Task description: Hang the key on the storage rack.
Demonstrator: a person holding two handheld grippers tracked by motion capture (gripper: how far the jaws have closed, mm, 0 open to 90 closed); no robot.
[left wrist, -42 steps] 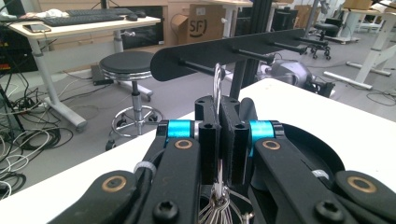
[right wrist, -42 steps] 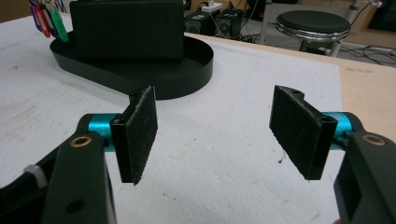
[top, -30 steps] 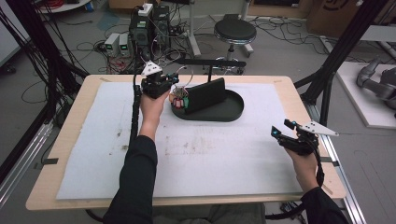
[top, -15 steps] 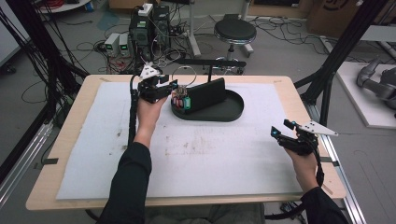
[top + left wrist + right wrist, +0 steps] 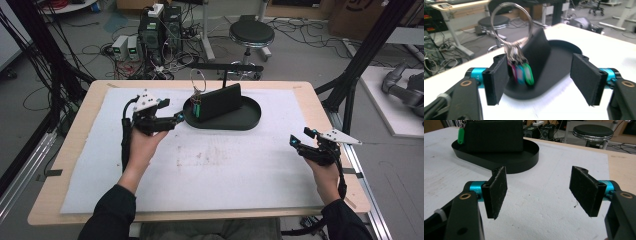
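Beside the left end of the black oval tray (image 5: pixel 250 117), the left gripper (image 5: pixel 172 119) has its jaws wide apart, and they have just been opening. Nothing is pressed between them. In the left gripper view the key bunch (image 5: pixel 520 68) sits just past the pads, close to the left one; whether it touches that pad cannot be told, because the picture is a little blurred there.

The key bunch stays at the left end of the tray, against the end of the black upright block (image 5: pixel 219 101) that stands inside the tray. Its large metal ring (image 5: pixel 198 80) stands up above the block, and the coloured tags (image 5: pixel 524 73), pink, blue and green, hang down under it. So the long axis of the bunch runs nearly vertical, with the ring on top. The block itself lies long across the tray and is a little slanted to the tray's length.

The left hand (image 5: pixel 142 147) reaches forward from the near edge of the table (image 5: pixel 320 100), with the gripper pointing sideways toward the tray. The right gripper (image 5: pixel 300 142) is well apart from the tray, on its right and nearer to the person, with jaws also wide apart and holding nothing. It hovers low over the white mat (image 5: pixel 225 165).
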